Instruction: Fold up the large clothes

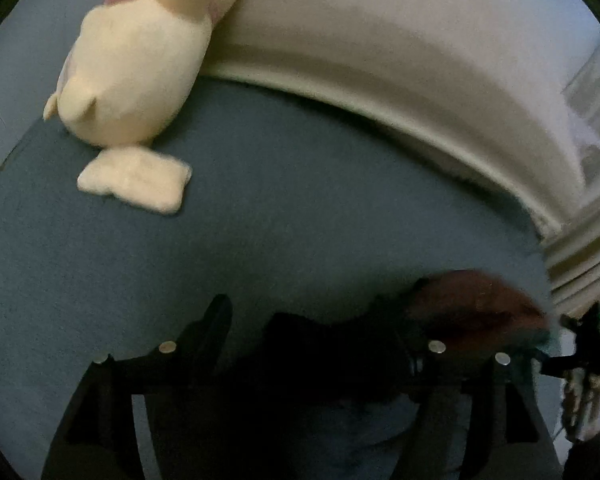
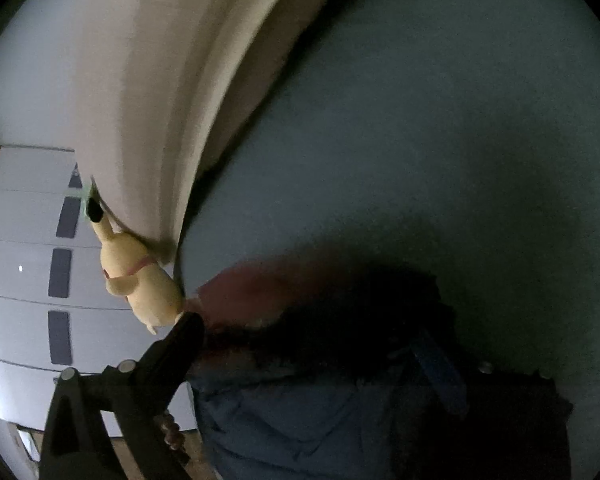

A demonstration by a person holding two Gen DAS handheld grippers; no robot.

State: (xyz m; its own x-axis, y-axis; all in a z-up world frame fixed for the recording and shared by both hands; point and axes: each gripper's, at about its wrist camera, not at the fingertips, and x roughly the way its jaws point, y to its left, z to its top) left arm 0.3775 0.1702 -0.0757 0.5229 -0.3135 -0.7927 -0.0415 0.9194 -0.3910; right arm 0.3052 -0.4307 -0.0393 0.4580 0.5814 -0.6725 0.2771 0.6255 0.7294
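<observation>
- Left tool [image 1: 312, 320] points down at the bed [image 1: 260, 208], its two dark fingers standing well apart; dark cloth lies between them, but no pad can be seen pressing on it, so it reads as wide and holding nothing
- Cream plush toy [image 1: 136, 64] lies at the bed's far left corner in the left wrist view, its flat tail piece resting on the blue-grey sheet, its upper part leaning against the pale headboard [image 1: 380, 60]
- Headboard runs along the bed's far edge, from the toy across to the right side of that view
- Garment [image 1: 472, 304], a dark heap with a reddish-brown part on top, lies on the sheet near the bed's near edge, right of the left tool's middle; it is blurred and its shape cannot be told
- Right tool [image 2: 320, 352] is spread wide: one dark finger [image 2: 180, 344] shows at lower left of its view, the other sits in shadow at lower right, and the garment lies between them without any visible grip
- Blue denim fabric [image 2: 284, 420] fills the bottom of the right wrist view, below the garment
- White drawers [image 2: 24, 272] with dark handle slots stand beyond the bed's edge at far left in the right wrist view
</observation>
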